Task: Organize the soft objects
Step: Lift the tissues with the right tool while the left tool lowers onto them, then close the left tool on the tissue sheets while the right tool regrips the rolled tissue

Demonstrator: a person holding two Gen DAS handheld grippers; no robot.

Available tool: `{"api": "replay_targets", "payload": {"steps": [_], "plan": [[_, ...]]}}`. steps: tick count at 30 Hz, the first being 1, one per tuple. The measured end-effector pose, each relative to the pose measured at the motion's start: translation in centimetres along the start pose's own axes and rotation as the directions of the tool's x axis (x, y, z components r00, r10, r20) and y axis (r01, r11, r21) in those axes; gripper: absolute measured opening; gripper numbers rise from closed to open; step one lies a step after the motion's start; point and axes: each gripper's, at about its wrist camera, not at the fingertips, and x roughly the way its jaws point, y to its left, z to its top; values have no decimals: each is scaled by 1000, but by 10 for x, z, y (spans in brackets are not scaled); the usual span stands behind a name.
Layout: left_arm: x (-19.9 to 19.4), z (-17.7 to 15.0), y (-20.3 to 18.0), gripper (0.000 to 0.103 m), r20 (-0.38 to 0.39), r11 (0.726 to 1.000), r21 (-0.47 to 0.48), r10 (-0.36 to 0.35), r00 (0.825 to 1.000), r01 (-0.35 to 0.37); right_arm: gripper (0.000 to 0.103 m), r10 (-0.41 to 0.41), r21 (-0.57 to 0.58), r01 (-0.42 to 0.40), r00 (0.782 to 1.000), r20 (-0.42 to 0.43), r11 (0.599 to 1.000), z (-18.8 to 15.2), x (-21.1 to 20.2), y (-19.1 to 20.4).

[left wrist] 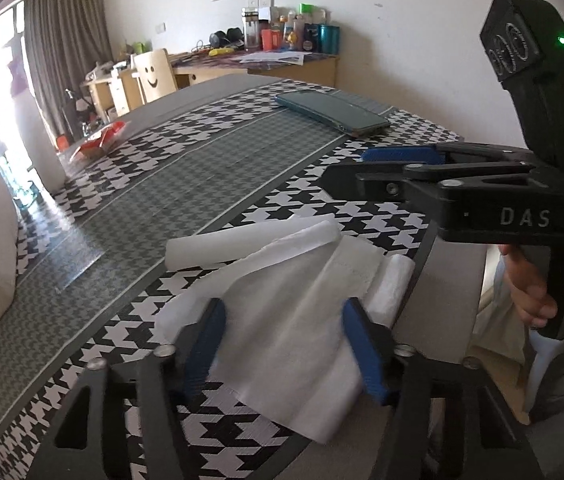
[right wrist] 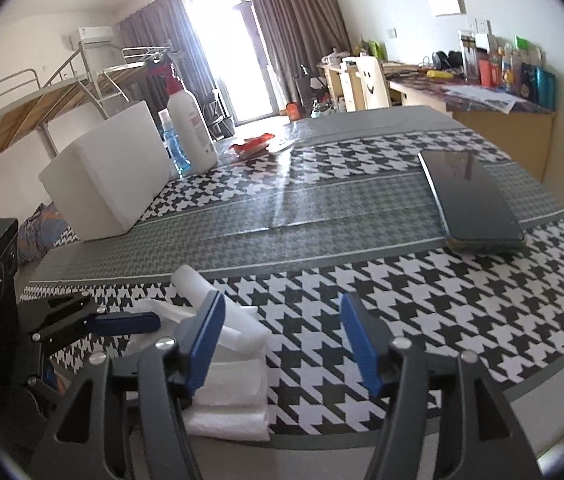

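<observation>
Several white soft sheets [left wrist: 282, 300] are seen piled at the near table edge [left wrist: 442, 280], loosely folded. The left gripper [left wrist: 284, 344] is spread astride the top sheet, unclamped; the right gripper [right wrist: 282, 344] is held apart, empty, beside the pile. Tidying is judged unfinished.

Daylight blows out the window [right wrist: 237, 40], glares across the table [right wrist: 282, 200], and fisheye edges bend and darken.

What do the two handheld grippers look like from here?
Both are black frames with blue ribbed finger pads and silver pivot bolts. The right gripper has "DAS" in pale letters, a boxy black top with a green light, and a thin black cable. The left gripper shows no lettering.
</observation>
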Motion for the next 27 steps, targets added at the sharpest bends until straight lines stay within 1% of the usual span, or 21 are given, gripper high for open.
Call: {"api": "replay_targets", "payload": {"steps": [1, 3, 4, 5, 6, 8, 12, 17, 24, 27], "plan": [[0, 0, 2, 48, 0, 1000, -5, -1, 1000, 1, 65, 0, -1, 0, 1000, 3, 1000, 0, -1, 0], [-2, 0, 3, 36, -1, 1000, -11, 6, 1000, -6, 69, 2, -2, -2, 1000, 8, 1000, 0, -3, 0], [-3, -1, 5, 32, -1, 1000, -18, -2, 1000, 2, 70, 1, -3, -1, 1000, 9, 1000, 1, -4, 0], [-3, -1, 7, 23, -1, 1000, -23, -3, 1000, 3, 70, 2, -6, -2, 1000, 9, 1000, 1, -4, 0], [-4, -1, 8, 17, -1, 1000, -29, -5, 1000, 5, 70, 13, -7, -13, 1000, 6, 1000, 1, -4, 1], [-5, -3, 10, 13, -1, 999, -38, -6, 1000, 6, 70, 23, -8, -23, 1000, 3, 1000, 1, -3, 2], [-9, -6, 11, 10, -1, 999, -45, -15, 1000, 15, 70, 16, -27, -16, 1000, -7, 1000, 2, 0, 8], [-16, -10, 17, 9, 12, 998, -61, -14, 1000, 15, 70, 14, -42, -14, 1000, -15, 999, 4, 3, 13], [-36, -16, 42, 9, 40, 992, -125, 16, 999, -11, 70, 5, -77, -7, 1000, -21, 997, 6, 5, 22], [-43, -20, 55, 9, 48, 986, -164, 46, 998, -38, 70, 4, -100, -8, 999, -39, 995, 5, 10, 28]]}}
